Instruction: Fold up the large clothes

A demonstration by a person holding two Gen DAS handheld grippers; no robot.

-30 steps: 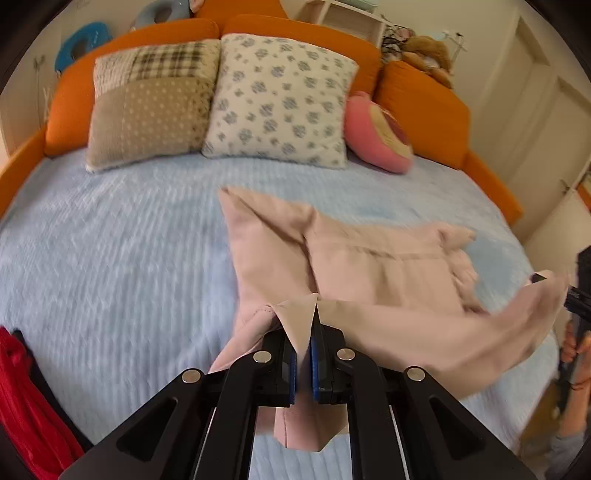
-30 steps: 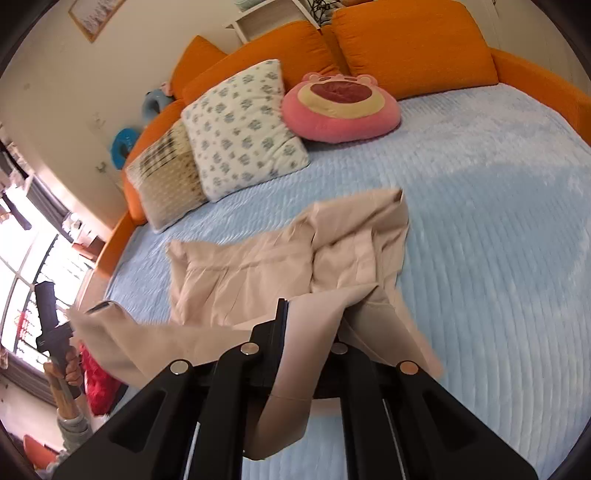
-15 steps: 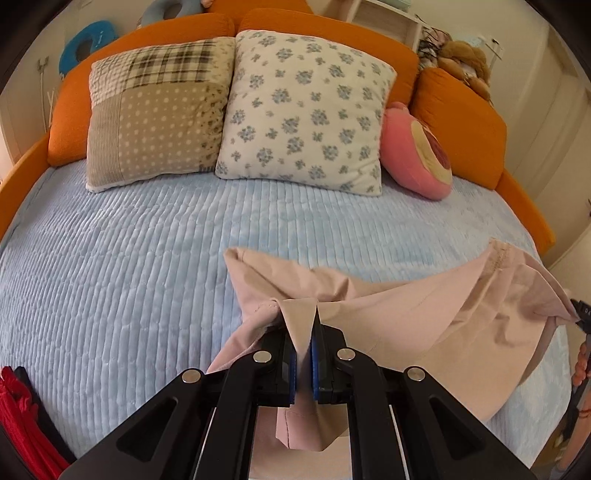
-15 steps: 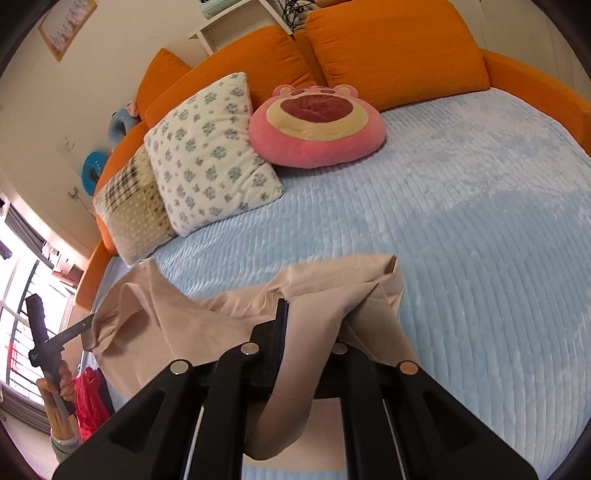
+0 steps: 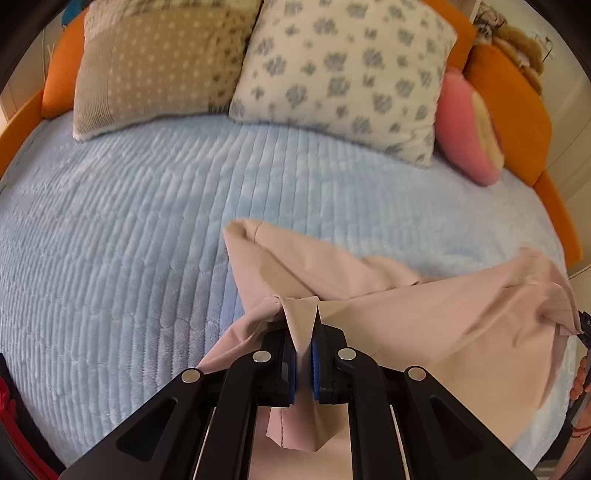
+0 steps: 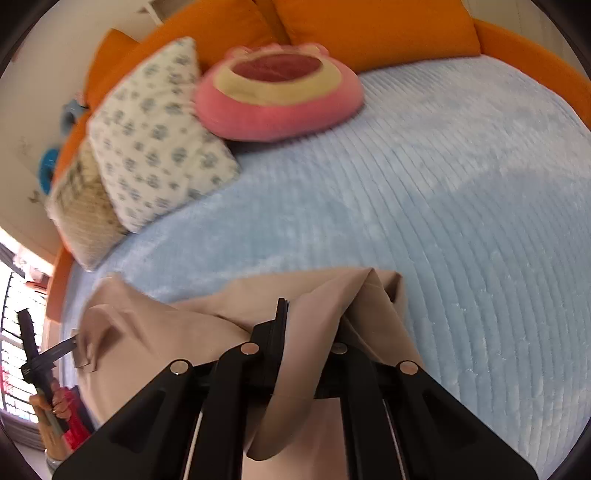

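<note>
A large beige-pink garment [image 5: 424,317] is stretched between both grippers just above the light blue bedspread [image 5: 129,240]. My left gripper [image 5: 303,354] is shut on one edge of it, a fold of cloth pinched between the blue pads. My right gripper [image 6: 308,332] is shut on the other edge of the garment [image 6: 177,332], and cloth drapes over and hides its right finger. In the right wrist view the left gripper [image 6: 75,345] shows at the far left, holding the cloth's corner. A fold of the garment lies ahead on the bed.
Ahead lie a beige patchwork pillow [image 5: 147,62], a white flowered pillow [image 5: 343,70] and a pink bear cushion [image 6: 277,96] against orange back cushions [image 6: 369,29]. A red cloth [image 5: 11,413] lies off the bed's left edge. A person's hand [image 6: 59,404] grips the left gripper's handle.
Both grippers have carried the garment forward toward the pillows and lower toward the bed. The folded part lying ahead is now covered more by the held layer.
</note>
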